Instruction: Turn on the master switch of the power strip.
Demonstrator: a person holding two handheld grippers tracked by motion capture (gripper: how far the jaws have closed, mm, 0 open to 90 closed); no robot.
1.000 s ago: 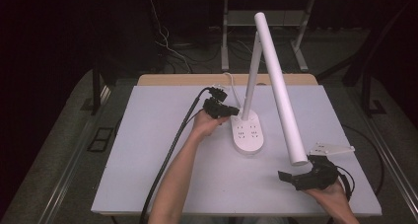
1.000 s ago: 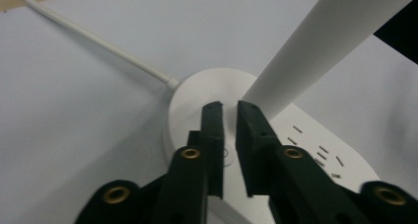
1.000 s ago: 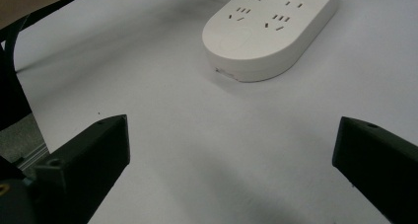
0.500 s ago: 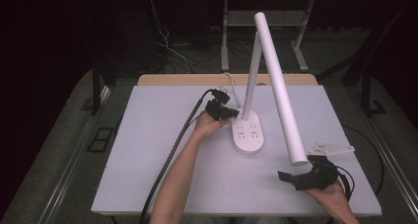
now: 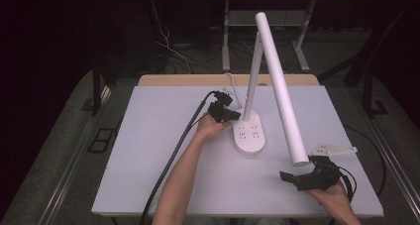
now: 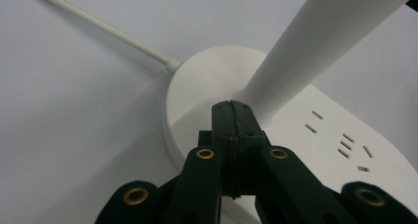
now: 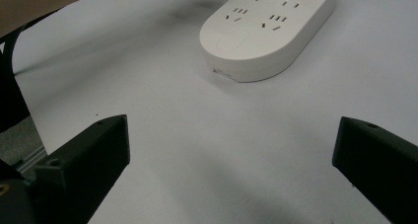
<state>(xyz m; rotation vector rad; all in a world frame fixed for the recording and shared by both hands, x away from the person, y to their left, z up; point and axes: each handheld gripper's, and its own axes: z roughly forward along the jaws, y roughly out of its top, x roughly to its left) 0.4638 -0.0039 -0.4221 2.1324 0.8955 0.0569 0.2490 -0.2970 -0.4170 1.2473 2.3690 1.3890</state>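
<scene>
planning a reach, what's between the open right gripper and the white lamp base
Bare pale tabletop alone: in the right gripper view nothing lies between the right gripper and the white oval lamp base with sockets.

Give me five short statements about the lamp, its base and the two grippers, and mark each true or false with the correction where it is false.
1. The left gripper has its jaws shut, tips at the foot of the lamp's stem. True.
2. The right gripper is clamped on the lamp's base. False: its jaws stand wide open over bare table, short of the base.
3. The base has socket slots on its top face. True.
4. The lamp head lies flat on the table. False: it slopes down from the top of the stem, its lower end in the air near the right gripper.
5. A white cable leaves the rounded end of the base. True.
</scene>
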